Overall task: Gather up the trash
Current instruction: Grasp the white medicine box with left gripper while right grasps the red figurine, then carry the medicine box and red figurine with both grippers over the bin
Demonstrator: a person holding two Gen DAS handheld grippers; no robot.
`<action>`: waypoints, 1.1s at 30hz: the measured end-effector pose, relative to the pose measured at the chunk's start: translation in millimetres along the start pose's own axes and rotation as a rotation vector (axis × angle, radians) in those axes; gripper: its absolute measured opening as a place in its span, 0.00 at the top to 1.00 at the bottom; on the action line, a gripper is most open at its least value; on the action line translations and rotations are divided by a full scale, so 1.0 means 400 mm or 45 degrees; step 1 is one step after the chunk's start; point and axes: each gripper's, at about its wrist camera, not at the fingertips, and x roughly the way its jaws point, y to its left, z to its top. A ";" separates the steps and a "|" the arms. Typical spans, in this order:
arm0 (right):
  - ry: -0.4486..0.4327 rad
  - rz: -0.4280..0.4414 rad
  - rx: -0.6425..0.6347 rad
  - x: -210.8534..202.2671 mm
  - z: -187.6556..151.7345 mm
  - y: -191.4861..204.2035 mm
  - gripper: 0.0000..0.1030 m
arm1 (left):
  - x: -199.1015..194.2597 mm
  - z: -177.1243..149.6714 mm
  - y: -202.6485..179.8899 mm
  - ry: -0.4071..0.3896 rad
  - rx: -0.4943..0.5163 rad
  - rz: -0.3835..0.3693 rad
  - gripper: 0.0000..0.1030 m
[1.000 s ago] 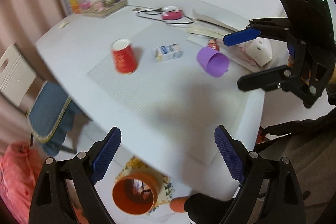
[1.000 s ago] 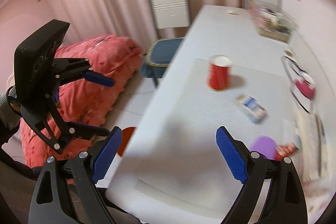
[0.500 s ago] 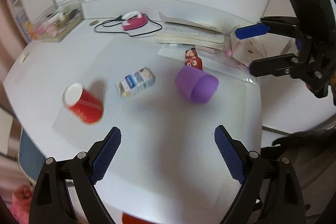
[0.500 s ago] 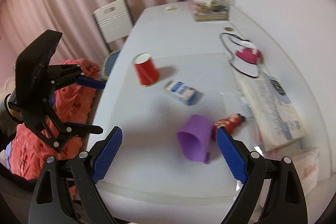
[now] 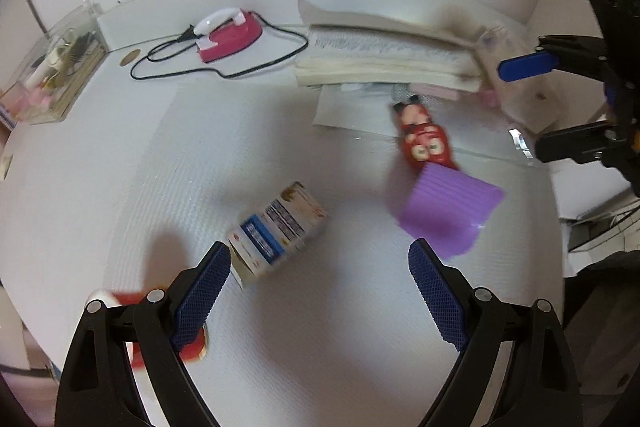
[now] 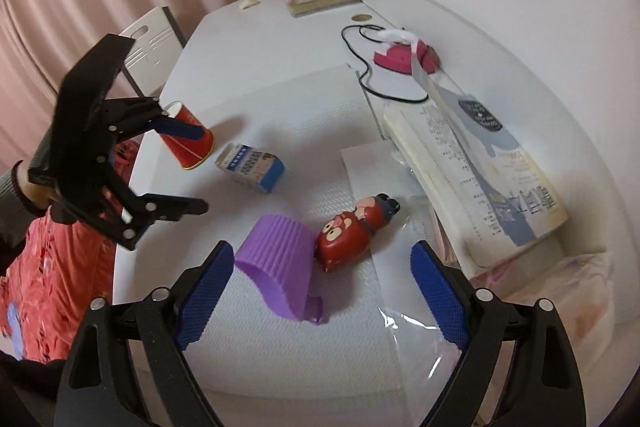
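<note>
Trash, namely milk carton (image 5: 278, 229), purple cup (image 6: 280, 261) and red cup (image 6: 187, 135), lying on the tabletop (image 5: 100, 163). Approaching with both fingers spread, empty. Next: lowering left gripper (image 5: 320, 291) around the carton, then closing.

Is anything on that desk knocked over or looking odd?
Yes. The purple cup lies tipped on its side against a red figure bottle, also lying flat. The small carton lies on its side too.

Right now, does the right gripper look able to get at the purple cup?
Probably yes. The right gripper hangs open just above the purple cup, which lies on its side; nothing covers it. The red figure bottle touching it could get bumped.
</note>
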 end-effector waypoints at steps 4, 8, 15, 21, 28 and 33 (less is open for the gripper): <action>0.018 0.001 0.030 0.040 0.006 -0.020 0.21 | 0.047 0.022 0.023 0.021 0.051 0.015 0.13; 0.041 0.012 0.108 0.088 0.012 -0.051 0.26 | 0.095 0.037 0.051 0.065 0.085 0.044 0.13; 0.119 0.051 0.208 0.169 0.018 -0.088 0.35 | 0.146 0.013 0.038 0.143 0.126 -0.032 0.24; 0.147 0.064 0.171 0.215 0.033 -0.081 0.58 | 0.118 0.008 0.081 0.109 -0.014 -0.049 0.50; 0.160 0.090 0.172 0.246 0.027 -0.088 0.63 | 0.118 0.011 0.081 0.082 -0.097 -0.029 0.50; 0.109 0.066 0.095 0.207 0.031 -0.064 0.63 | 0.090 -0.012 0.064 0.041 -0.162 -0.041 0.55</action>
